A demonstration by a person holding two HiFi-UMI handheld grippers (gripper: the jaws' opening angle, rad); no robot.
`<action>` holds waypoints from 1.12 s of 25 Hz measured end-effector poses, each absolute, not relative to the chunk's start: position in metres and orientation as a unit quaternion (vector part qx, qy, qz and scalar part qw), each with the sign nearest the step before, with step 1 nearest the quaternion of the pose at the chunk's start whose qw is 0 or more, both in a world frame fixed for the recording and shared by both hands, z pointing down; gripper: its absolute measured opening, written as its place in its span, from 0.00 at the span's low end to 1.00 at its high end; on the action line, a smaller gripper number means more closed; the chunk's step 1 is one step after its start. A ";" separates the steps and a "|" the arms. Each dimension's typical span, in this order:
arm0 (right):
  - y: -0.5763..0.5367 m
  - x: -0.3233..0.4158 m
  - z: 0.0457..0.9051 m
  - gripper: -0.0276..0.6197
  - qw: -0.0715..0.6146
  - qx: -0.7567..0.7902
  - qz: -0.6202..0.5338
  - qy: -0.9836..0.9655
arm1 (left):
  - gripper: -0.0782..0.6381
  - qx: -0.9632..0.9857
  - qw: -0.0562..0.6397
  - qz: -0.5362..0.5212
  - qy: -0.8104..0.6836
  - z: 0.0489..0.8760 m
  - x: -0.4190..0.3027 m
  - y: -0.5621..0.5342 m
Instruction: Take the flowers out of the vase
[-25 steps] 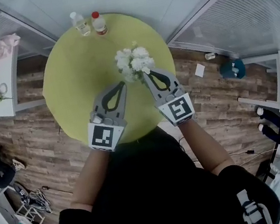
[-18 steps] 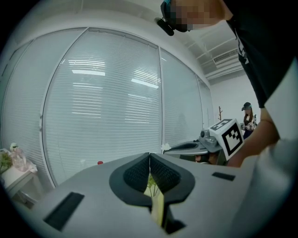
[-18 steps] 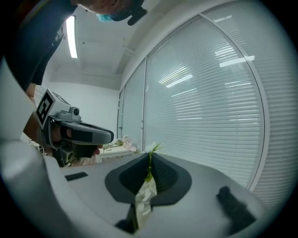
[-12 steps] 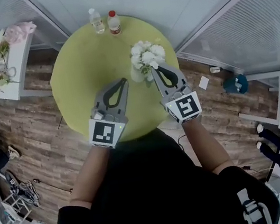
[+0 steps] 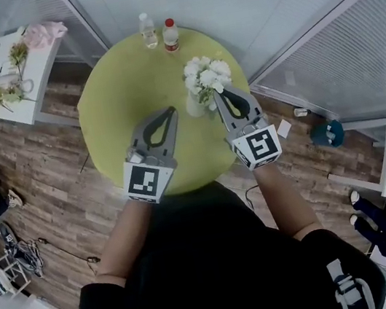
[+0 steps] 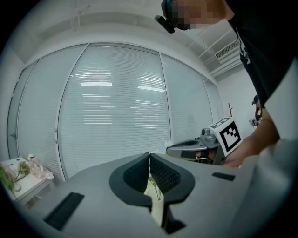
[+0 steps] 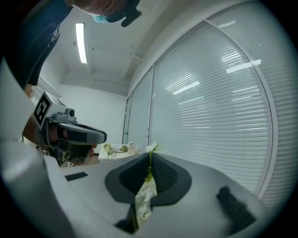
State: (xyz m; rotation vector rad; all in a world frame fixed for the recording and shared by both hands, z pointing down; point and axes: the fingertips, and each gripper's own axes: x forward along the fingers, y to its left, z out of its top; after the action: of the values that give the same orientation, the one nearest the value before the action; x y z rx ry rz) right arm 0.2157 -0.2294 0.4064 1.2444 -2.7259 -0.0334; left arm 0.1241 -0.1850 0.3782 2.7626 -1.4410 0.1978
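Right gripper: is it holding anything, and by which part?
Yes: the right gripper holds a white flower, jaws shut on its thin green stem.

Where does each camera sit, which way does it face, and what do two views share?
Head view: on the person's head, looking steeply down at the green table and flowers; forearms, left gripper and right gripper show.
Left gripper view: on the left gripper, facing window blinds along its closed jaws; torso at right.
Right gripper view: on the right gripper, facing along jaws shut on a flower stem; torso at left.
Shared: both gripper views show the blinds and the opposite gripper.
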 end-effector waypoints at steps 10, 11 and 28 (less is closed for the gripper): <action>-0.223 0.218 0.387 0.08 0.076 0.418 -0.026 -0.905 | 0.13 0.889 0.009 0.062 -0.454 0.367 0.123 -0.183; -0.223 0.217 0.386 0.08 0.077 0.421 -0.028 -0.903 | 0.13 0.890 0.009 0.061 -0.451 0.367 0.122 -0.183; -0.218 0.198 0.348 0.08 0.083 0.478 -0.071 -0.871 | 0.13 0.911 0.005 0.038 -0.410 0.354 0.077 -0.180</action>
State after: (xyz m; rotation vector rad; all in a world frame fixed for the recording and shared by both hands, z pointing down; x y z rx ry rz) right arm 0.1984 -0.2175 0.3476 1.4287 -2.6020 -0.2110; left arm 0.0767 -0.1805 0.3543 2.8544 -1.2849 0.1194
